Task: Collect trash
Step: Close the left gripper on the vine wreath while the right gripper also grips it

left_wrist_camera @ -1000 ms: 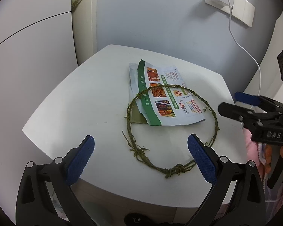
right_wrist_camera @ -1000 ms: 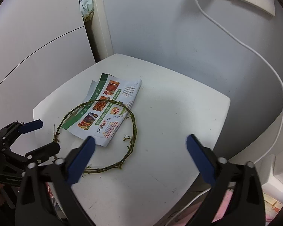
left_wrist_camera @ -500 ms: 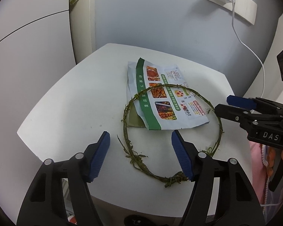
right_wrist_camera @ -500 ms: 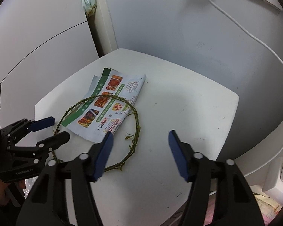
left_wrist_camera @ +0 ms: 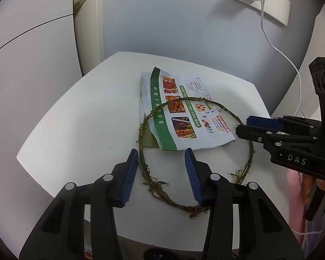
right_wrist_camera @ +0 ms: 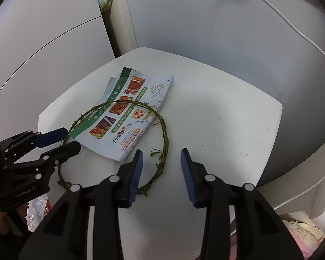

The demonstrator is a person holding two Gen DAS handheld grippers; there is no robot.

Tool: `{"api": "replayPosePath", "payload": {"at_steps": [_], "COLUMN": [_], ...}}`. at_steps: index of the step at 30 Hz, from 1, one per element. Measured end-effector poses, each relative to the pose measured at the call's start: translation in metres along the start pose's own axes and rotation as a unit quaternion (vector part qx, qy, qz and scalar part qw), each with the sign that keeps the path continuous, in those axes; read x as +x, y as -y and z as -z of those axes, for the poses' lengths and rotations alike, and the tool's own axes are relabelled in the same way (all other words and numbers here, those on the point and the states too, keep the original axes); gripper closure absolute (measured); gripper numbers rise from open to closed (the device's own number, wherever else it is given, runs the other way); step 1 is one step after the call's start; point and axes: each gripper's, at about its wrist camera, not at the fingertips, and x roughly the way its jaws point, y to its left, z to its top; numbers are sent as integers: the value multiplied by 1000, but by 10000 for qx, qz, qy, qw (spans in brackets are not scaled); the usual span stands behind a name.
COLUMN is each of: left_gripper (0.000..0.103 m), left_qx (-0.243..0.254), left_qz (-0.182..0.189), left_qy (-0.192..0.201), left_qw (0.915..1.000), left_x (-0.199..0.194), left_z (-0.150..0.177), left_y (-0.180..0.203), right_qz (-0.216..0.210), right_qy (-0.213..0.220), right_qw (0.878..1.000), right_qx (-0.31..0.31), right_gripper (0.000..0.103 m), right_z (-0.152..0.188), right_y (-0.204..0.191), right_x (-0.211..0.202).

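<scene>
Both claws seen wide a second ago, now closing. Left claw (left_wrist_camera: 161, 174) and right claw (right_wrist_camera: 161, 173) part shut, nothing gripped. Twig ring (left_wrist_camera: 147, 173) and paper leaflet (left_wrist_camera: 184, 110) left on table (left_wrist_camera: 75, 119). Nothing picked up yet.

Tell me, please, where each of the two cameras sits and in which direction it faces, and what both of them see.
Left wrist view: sits on the left gripper, looks downward across the table; its closing jaws straddle the vine ring; right gripper enters from the right.
Right wrist view: sits on the right gripper, faces downward at the table corner; left gripper enters from the left.
Shared: flyer, vine ring, table, white cable.
</scene>
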Motion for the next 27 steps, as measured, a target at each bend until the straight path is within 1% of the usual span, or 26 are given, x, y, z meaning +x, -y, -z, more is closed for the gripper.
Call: {"api": "replayPosePath", "payload": {"at_steps": [2,5,6,7,10,15,16,18,20,22,23,27], "left_gripper": [64,64,64,64,68,76,79,83,93,95,98,99], "left_qx": [0,40,43,39,10,-71,-80,-104,-122,-138,-136,-118], "left_qz": [-4,-22,-24,-17,-47,-46,-41,-32,-39,-34,-39,-40], "left_qy": [7,13,14,17,24,43,44,46,37,30,29,38], "left_qw": [10000,10000,10000,10000,10000,10000,9999,9999,9999,9999,9999,9999], "left_x": [0,1,1,1,2,2,2,2,2,2,2,2], "left_z": [0,1,1,1,2,3,4,4,5,6,6,7], "left_y": [0,0,0,-1,-2,-4,-5,-6,-8,-9,-9,-8], "right_qz": [7,13,29,41,35,6,7,6,32,28,22,21], "right_qy": [-1,15,26,33,49,72,75,77,99,96,104,144], "right_qw": [10000,10000,10000,10000,10000,10000,10000,10000,9999,9999,9999,9998], "right_qx": [-4,-9,-8,-11,-6,18,16,26,37,77,87,104], "right_gripper": [77,80,84,86,92,94,95,95,95,95,95,95], "right_z": [0,1,1,2,3,4,4,4,4,4,4,3], "right_y": [-1,-1,0,0,0,0,0,0,0,1,1,2], "right_x": [0,0,0,0,0,1,1,1,1,0,0,-3]}}
